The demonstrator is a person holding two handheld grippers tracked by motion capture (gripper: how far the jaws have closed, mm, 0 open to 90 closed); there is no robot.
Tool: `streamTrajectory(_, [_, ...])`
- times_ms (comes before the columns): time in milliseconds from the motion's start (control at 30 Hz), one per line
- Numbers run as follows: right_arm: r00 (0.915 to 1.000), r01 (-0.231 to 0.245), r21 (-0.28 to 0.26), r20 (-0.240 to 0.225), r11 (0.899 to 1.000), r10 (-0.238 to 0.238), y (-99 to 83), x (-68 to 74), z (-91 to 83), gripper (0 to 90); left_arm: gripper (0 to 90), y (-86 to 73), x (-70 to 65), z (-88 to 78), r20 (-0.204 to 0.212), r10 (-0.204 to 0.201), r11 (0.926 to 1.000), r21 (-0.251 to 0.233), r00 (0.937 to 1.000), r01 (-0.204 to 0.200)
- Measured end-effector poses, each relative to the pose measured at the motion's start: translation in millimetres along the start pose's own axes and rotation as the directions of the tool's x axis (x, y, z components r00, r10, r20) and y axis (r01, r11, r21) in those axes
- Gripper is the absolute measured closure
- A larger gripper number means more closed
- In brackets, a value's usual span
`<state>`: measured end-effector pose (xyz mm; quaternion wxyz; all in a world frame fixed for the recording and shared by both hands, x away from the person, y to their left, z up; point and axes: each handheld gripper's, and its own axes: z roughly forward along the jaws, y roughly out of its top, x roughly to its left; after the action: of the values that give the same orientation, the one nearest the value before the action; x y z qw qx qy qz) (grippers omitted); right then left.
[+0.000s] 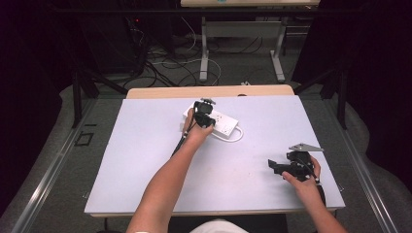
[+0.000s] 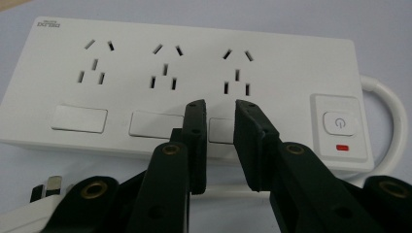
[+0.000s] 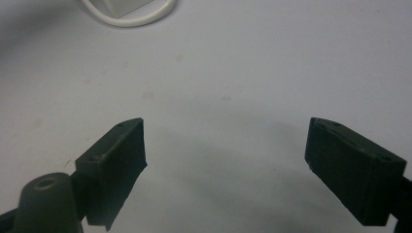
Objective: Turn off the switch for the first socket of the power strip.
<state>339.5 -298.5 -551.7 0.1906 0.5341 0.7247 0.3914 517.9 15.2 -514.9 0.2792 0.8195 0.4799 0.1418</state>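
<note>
left gripper (image 2: 217, 109), jaws narrowly parted, hovers at white power strip (image 2: 291, 63); right gripper (image 3: 226, 145) gapes wide, empty.

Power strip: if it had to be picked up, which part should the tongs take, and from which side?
Probably across the short width of the power strip, coming from above. It lies flat on the table, its long body too broad for the jaws lengthwise. Gripping mid-body should balance it, and avoids the cord looping off the switch end. The left tongs are already closest.
</note>
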Motion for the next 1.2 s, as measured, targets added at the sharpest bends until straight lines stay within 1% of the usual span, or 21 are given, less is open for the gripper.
streamTrajectory(100, [1.0000, 0.001, 0.000, 0.000, 1.000, -0.001, 0.0, 0.0, -0.2, 14.1, 69.9, 0.6, -0.3, -2.6, 0.017, -0.003, 1.0000, 0.001, 0.9999, 0.003])
streamTrajectory(233, [1.0000, 0.001, -0.001, -0.001, 1.000, -0.001, 0.1, 0.1, -0.4, 14.1, 63.1, 0.5, -1.7, -5.3, 0.030, -0.005, 1.0000, -0.007, 0.9995, 0.006])
streamTrajectory(367, [1.0000, -0.001, -0.002, 0.000, 1.000, 0.001, 0.1, 0.2, -0.5, 14.1, 57.1, 0.7, -2.5, -7.9, 0.029, 0.000, 0.9999, -0.014, 0.9996, 0.000])
streamTrajectory(467, [1.0000, 0.004, -0.002, 0.000, 1.000, -0.004, 0.0, 0.0, -0.4, 14.1, 52.1, 0.5, -3.0, -9.5, 0.038, -0.001, 1.0000, 0.003, 0.9993, 0.001])
streamTrajectory(633, [1.0000, 0.000, -0.002, 0.000, 1.000, 0.000, 0.1, 0.6, -0.3, 14.1, 48.6, -0.8, -6.0, -11.5, 0.046, 0.009, 0.9997, 0.022, 0.9989, -0.010])
streamTrajectory(667, [1.0000, -0.001, -0.002, 0.001, 1.000, 0.001, 0.1, 0.6, -0.3, 14.1, 47.7, -0.9, -6.6, -12.6, 0.045, 0.016, 0.9996, 0.024, 0.9989, -0.017])
streamTrajectory(733, [1.0000, -0.002, -0.002, 0.001, 1.000, 0.002, 0.0, 0.6, -0.4, 14.1, 46.5, -1.2, -8.2, -14.6, 0.043, 0.026, 0.9995, 0.015, 0.9988, -0.027])
streamTrajectory(867, [1.0000, -0.001, -0.003, 0.001, 1.000, 0.001, 0.1, 0.5, -0.7, 14.1, 41.7, -1.9, -11.0, -20.2, 0.047, 0.029, 0.9996, 0.003, 0.9985, -0.029])
streamTrajectory(933, [1.0000, -0.005, -0.002, 0.001, 1.000, 0.005, 0.2, 0.6, -0.6, 14.1, 39.0, -2.6, -11.7, -22.6, 0.053, 0.021, 0.9998, 0.004, 0.9984, -0.022])
streamTrajectory(967, [1.0000, -0.005, -0.003, 0.001, 1.000, 0.005, 0.1, 0.5, -0.6, 14.1, 37.3, -3.0, -11.9, -23.4, 0.054, 0.026, 0.9996, 0.000, 0.9982, -0.027])
streamTrajectory(1033, [1.0000, -0.004, -0.003, 0.001, 1.000, 0.004, 0.1, 0.7, -0.7, 14.1, 35.6, -4.6, -13.4, -25.3, 0.054, 0.028, 0.9996, 0.009, 0.9981, -0.028])
streamTrajectory(1100, [1.0000, -0.003, -0.004, 0.001, 1.000, 0.003, 0.2, 0.7, -0.7, 14.1, 34.4, -5.8, -14.5, -26.5, 0.053, 0.050, 0.9986, 0.015, 0.9973, -0.051])
streamTrajectory(1133, [1.0000, -0.001, -0.003, 0.001, 1.000, 0.001, 0.1, 0.6, -0.7, 14.1, 33.3, -6.5, -15.7, -27.0, 0.053, 0.052, 0.9985, 0.013, 0.9972, -0.053])
streamTrajectory(1167, [1.0000, -0.003, -0.003, 0.001, 1.000, 0.003, 0.0, 0.7, -0.6, 14.1, 32.6, -6.9, -15.9, -28.4, 0.050, 0.068, 0.9974, 0.020, 0.9964, -0.069])
streamTrajectory(1200, [1.0000, -0.003, -0.002, 0.002, 1.000, 0.003, 0.0, 0.7, -0.5, 14.1, 32.2, -7.8, -18.0, -29.2, 0.050, 0.059, 0.9980, 0.018, 0.9970, -0.060])
